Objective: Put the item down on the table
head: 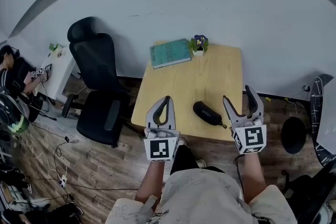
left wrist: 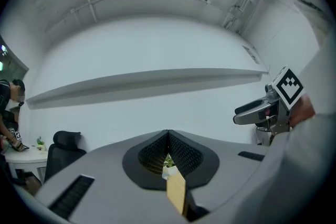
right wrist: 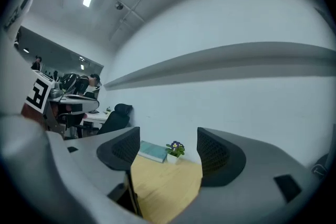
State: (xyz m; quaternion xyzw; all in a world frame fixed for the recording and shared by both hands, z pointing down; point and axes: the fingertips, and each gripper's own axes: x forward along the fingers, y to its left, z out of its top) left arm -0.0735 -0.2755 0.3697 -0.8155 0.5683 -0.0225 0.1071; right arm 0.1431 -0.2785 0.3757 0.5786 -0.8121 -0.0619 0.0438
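A black oblong case (head: 208, 113) lies on the light wooden table (head: 210, 73) near its front edge, with nothing touching it. My left gripper (head: 167, 99) hovers just left of the case over the table's front edge, its jaws shut together on nothing (left wrist: 168, 136). Just right of the case, my right gripper (head: 238, 95) stands open and empty. Between its spread jaws (right wrist: 168, 147) the right gripper view shows the tabletop; the case is hidden there.
A teal book (head: 170, 52) and a small potted flower (head: 199, 44) sit at the table's far edge by the white wall. A black office chair (head: 100, 92) stands left of the table. A person sits at a white desk (head: 58, 63) far left.
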